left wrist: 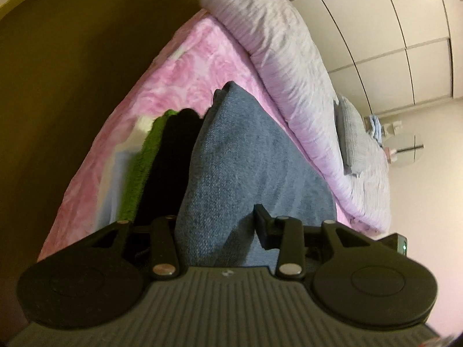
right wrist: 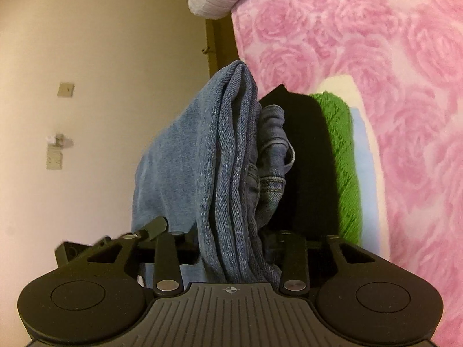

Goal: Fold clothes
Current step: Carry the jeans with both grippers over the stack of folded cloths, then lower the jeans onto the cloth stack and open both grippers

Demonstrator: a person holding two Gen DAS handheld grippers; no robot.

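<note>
Left wrist view: jeans point(left wrist: 246, 159) seen bundled in several layers, clamped in left gripper point(left wrist: 215, 225), denim bulging between its fingers. Right wrist view: same jeans point(right wrist: 208, 159) pinched in right gripper point(right wrist: 231, 248), stacked edges and a stitched hem showing at 1 o'clock of the grip. Bundle held over a stack on the pink rose-print blanket point(right wrist: 390, 86): black garment point(right wrist: 306, 159), green knit point(right wrist: 347, 150), pale blue piece point(right wrist: 366, 173), lying flat, edges roughly aligned.

Judgement: jeans already doubled over several times, not yet laid down; stack beneath apparently folded. Remaining, as far as visible: setting the bundle down. Further unfolded clothes not visible.

Materials: denim coarse, twill-ribbed, stiff, holding creases. Green knit chunky, looped. Black cloth featureless, texture indiscernible. Blanket plush. Crinkled lilac duvet point(left wrist: 283, 57) rolled at 12 o'clock.
</note>
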